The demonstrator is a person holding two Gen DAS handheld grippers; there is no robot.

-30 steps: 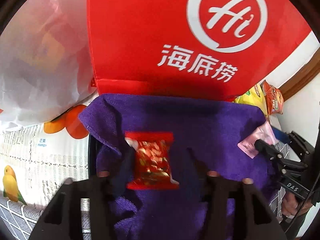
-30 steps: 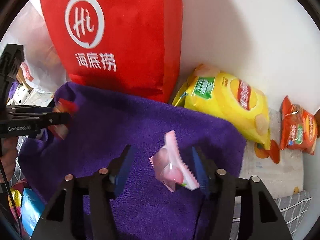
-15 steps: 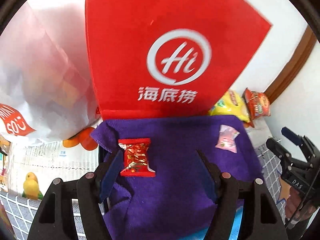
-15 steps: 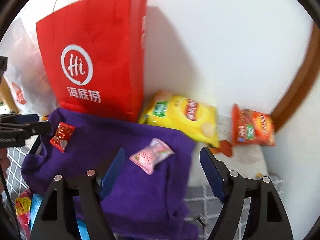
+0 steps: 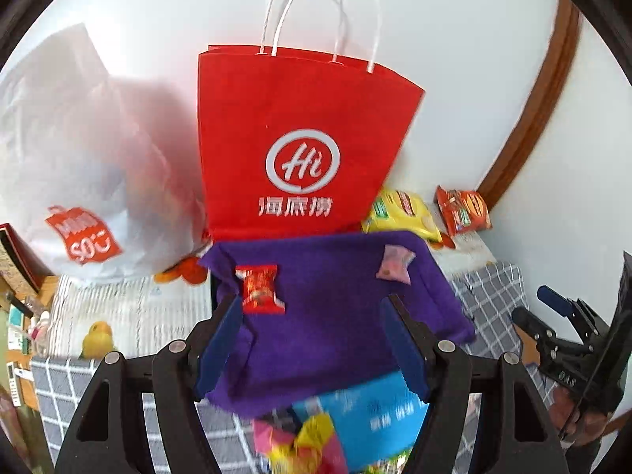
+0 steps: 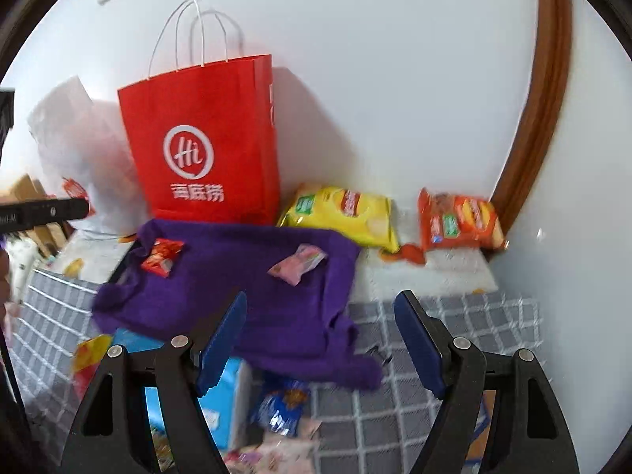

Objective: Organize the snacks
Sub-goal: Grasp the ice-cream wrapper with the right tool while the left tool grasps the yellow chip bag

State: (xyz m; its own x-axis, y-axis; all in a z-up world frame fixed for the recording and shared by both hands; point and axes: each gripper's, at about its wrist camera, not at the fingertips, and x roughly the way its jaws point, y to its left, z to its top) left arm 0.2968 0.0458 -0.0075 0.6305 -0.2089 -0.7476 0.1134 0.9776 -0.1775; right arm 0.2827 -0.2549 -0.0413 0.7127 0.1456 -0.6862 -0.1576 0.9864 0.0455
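A purple cloth [image 5: 328,316] [image 6: 252,276] lies spread in front of a red paper bag [image 5: 300,138] [image 6: 205,138]. On the cloth's left part lies a small red candy packet [image 5: 258,288] [image 6: 162,256]. On its right part lies a pink packet [image 5: 394,264] [image 6: 298,262]. My left gripper [image 5: 314,308] hangs open above the cloth's near side, with nothing between its fingers. My right gripper [image 6: 320,302] is open too, held over the cloth's right edge and apart from the pink packet. The right gripper [image 5: 568,351] also shows at the right of the left wrist view.
A yellow chip bag [image 6: 343,213] and an orange snack bag [image 6: 460,223] lie by the wall at the right. A white plastic bag [image 5: 87,158] stands left of the red bag. A blue box [image 5: 367,410] and several bright packets lie at the cloth's near edge, on a checked table cover [image 6: 395,395].
Both grippers have spread wider and drawn up and back from the purple cloth. The red and pink packets that were between their fingers now lie on the cloth.
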